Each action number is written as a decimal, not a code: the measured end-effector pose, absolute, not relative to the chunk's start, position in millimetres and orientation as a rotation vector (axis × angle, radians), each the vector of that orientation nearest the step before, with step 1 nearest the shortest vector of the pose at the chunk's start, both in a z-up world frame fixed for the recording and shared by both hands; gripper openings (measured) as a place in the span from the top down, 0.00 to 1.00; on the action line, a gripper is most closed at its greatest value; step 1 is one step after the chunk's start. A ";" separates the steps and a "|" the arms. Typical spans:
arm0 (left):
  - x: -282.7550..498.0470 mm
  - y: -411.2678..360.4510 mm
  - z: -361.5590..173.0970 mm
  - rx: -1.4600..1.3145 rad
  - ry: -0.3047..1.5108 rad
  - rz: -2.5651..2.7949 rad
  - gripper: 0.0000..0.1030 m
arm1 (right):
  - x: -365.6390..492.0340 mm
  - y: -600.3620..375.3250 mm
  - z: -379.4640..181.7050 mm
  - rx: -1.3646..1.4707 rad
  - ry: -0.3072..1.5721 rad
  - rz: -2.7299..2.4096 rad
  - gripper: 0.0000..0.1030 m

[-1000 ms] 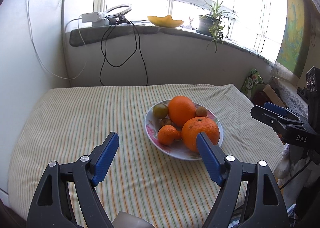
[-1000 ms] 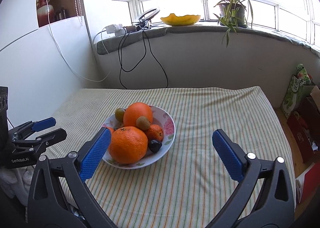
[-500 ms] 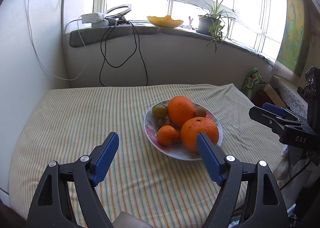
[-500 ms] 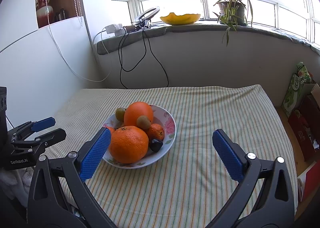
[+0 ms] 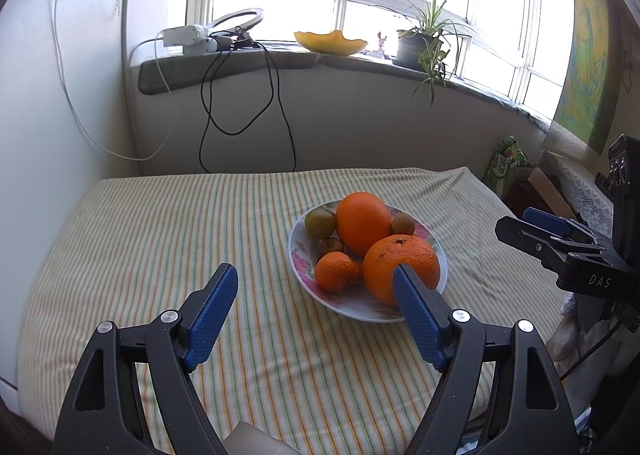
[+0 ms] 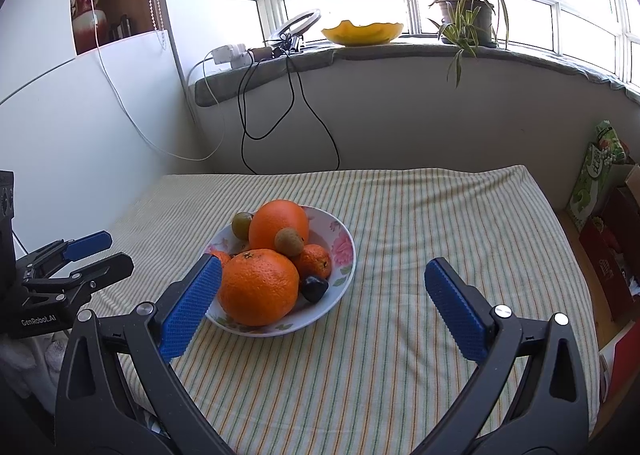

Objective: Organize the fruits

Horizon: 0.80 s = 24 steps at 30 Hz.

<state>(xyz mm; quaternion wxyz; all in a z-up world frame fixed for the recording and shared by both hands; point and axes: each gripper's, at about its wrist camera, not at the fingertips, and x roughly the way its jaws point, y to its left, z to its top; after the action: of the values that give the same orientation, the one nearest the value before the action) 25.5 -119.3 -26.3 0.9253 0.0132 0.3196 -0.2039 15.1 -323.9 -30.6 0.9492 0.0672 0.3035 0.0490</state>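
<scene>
A: What is seen on the table (image 6: 460, 215), taken from the largest thing down?

B: A striped cloth is spread over the whole table. A flowered plate (image 6: 345, 251) is set near its middle, somewhat toward the left edge in the right wrist view. All the fruit in view is gathered on that plate: a big orange (image 6: 258, 287) at the near rim, a second large orange (image 6: 279, 224) behind it, two mandarins (image 6: 314, 261), a greenish fruit (image 6: 241, 225) at the far left, a small brown fruit (image 6: 289, 242) perched on top, and a dark small one (image 6: 314, 289) by the near right rim. No fruit is seen on the bare cloth.

A: How are the grippers held?

B: The left gripper (image 5: 316, 307) is spread wide with nothing between its pads, hovering above the near edge of the table, just left of the plate. The right gripper (image 6: 322, 303) is likewise gaping and empty, its left pad in front of the big orange in the picture; contact cannot be told.

A: Which step is in hand?

B: That is not settled. The heap on the plate fits fruit already collected there, and equally a pile waiting to be sorted out onto the cloth. Whichever it is, any grasp of the big orange is judged to need the widest opening, and the perched brown fruit could be dislodged.
</scene>
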 end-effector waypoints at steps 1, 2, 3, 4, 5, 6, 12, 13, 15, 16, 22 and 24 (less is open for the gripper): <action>25.6 -119.4 -26.3 0.027 0.656 -0.418 0.23 | 15.3 -323.8 -31.0 0.139 0.619 0.101 0.00; 25.6 -119.3 -26.4 0.026 0.657 -0.419 0.23 | 15.6 -323.5 -31.5 0.140 0.620 0.103 0.00; 25.5 -119.4 -26.3 0.026 0.656 -0.418 0.23 | 16.0 -323.2 -31.8 0.140 0.621 0.103 0.00; 25.5 -119.4 -26.4 0.026 0.656 -0.417 0.23 | 16.2 -322.7 -32.0 0.138 0.622 0.103 0.00; 25.6 -119.4 -26.4 0.027 0.657 -0.417 0.23 | 16.0 -322.4 -32.2 0.137 0.621 0.103 0.00; 25.8 -119.4 -26.3 0.026 0.656 -0.416 0.23 | 15.5 -321.8 -32.3 0.136 0.621 0.103 0.00; 25.7 -119.5 -25.9 0.028 0.653 -0.417 0.23 | 15.5 -321.6 -32.3 0.138 0.622 0.102 0.00; 25.8 -120.0 -25.9 0.027 0.653 -0.416 0.23 | 15.0 -321.2 -32.4 0.139 0.622 0.102 0.00; 26.3 -120.4 -26.6 0.027 0.655 -0.416 0.23 | 15.1 -321.0 -32.5 0.140 0.623 0.102 0.00; 26.5 -120.8 -26.7 0.026 0.656 -0.415 0.23 | 15.1 -320.6 -32.7 0.140 0.624 0.103 0.00; 25.8 -121.1 -26.4 0.031 0.644 -0.421 0.23 | 15.9 -320.1 -34.1 0.142 0.628 0.105 0.00; 25.8 -121.8 -26.6 0.036 0.642 -0.422 0.23 | 16.6 -320.9 -34.8 0.144 0.630 0.103 0.00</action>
<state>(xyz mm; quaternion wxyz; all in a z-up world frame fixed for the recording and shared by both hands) 25.8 -121.8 -26.6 0.9271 0.0177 0.3129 -0.2057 16.6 -320.9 -34.8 0.9470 0.0706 0.3093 0.0507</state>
